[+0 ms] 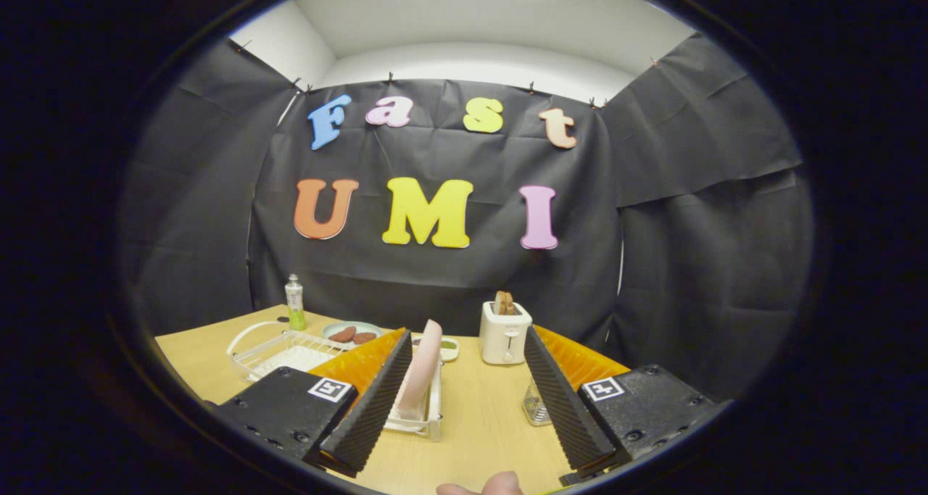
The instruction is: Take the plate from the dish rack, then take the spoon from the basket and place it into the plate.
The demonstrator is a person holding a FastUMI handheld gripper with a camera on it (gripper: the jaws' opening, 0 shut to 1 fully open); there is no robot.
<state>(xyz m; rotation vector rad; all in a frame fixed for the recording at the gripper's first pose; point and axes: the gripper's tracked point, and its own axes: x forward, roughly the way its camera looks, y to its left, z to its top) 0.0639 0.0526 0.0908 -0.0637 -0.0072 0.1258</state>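
Hovering above the wooden surface (478,422), the gripper (464,401) has its jaws spread wide, holding nothing. Pink plate (422,368) stands on edge in the white dish rack (428,422), just ahead of the left finger and between the two fingers, close to but apart from the left pad (373,408). White wire basket (279,350) sits beyond the left finger; spoon too small to make out. Green-capped bottle (294,303) stands behind the basket, a small dish with brown pieces (351,332) beside it. White toaster (504,332) with bread in its slot sits beyond the fingers, toward the right. Clear glass item (535,406) is partly hidden by the right finger. A fingertip (500,484) shows at the near edge.
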